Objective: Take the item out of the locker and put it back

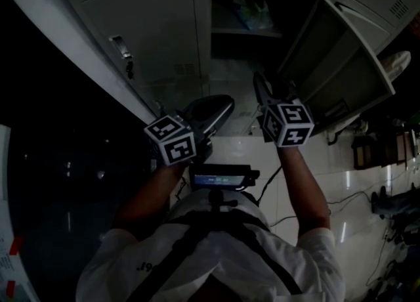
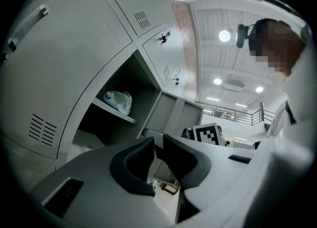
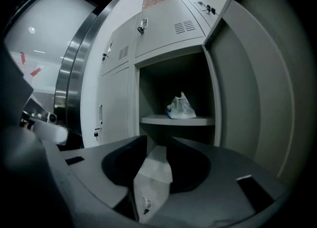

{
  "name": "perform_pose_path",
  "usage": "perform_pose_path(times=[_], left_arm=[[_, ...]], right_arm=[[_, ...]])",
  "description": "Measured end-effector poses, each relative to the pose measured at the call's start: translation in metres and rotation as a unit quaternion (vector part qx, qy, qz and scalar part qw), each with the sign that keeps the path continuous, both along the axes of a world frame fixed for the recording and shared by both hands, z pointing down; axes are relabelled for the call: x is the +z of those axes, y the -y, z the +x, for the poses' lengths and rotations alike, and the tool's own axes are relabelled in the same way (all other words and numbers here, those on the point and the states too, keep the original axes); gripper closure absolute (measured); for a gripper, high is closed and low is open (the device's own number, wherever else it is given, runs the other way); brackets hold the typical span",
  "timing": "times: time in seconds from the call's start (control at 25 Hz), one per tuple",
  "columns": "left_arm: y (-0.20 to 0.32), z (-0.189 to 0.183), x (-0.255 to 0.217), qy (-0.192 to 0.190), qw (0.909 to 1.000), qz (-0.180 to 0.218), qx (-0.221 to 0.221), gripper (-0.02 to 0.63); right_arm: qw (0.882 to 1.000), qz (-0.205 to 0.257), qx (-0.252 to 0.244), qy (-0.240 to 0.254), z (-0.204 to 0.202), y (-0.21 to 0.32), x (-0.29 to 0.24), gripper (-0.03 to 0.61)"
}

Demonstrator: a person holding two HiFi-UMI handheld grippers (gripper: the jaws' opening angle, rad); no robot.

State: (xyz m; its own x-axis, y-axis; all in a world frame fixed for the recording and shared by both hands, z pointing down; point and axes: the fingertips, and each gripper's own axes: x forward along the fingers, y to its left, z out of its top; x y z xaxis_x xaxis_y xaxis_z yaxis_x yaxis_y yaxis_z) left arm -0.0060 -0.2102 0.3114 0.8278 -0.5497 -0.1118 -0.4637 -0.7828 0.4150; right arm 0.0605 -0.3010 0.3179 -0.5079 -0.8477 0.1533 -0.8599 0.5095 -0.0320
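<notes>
Your L gripper (image 1: 220, 107) sits low in front of the lockers, just left of the open locker (image 1: 211, 31). Its jaws are parted a little w/ nothing btwn them. The bag (image 1: 252, 12), white plastic, lies on the shelf (image 3: 173, 120) inside that locker, well apart from both grippers. Your R gripper (image 1: 262, 90) is held up facing the opening, jaws released and apart, empty. Only the locker's lower part shows thru the gap. The door (image 1: 341, 64) stands swung open at right.
</notes>
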Motion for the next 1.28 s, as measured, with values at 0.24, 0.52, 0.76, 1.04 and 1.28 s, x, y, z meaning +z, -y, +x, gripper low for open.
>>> perform_pose_path(times=[0.24,0.52,0.76,1.04,1.28], left_arm=[[0.022,0.009,-0.017,0.010,0.9997,0.024,-0.001,0.569],[0.051,0.013,-0.041,0.016,0.9985,0.052,-0.007,0.569],[0.068,0.010,-0.050,0.024,0.9977,0.061,-0.016,0.569],[0.086,0.007,-0.056,0.027,0.9974,0.062,-0.026,0.569],[0.095,0.015,-0.058,0.031,0.9974,0.061,-0.021,0.569]], right_arm=[[0.998,0.050,0.021,-0.019,-0.001,0.040,-0.039,0.375],[0.994,0.076,0.053,-0.052,-0.002,0.099,-0.068,0.353],[0.992,0.085,0.070,-0.067,-0.001,0.135,-0.086,0.353],[0.991,0.077,0.074,-0.086,-0.010,0.164,-0.094,0.351],[0.990,0.052,0.082,-0.100,-0.016,0.193,-0.087,0.351]])
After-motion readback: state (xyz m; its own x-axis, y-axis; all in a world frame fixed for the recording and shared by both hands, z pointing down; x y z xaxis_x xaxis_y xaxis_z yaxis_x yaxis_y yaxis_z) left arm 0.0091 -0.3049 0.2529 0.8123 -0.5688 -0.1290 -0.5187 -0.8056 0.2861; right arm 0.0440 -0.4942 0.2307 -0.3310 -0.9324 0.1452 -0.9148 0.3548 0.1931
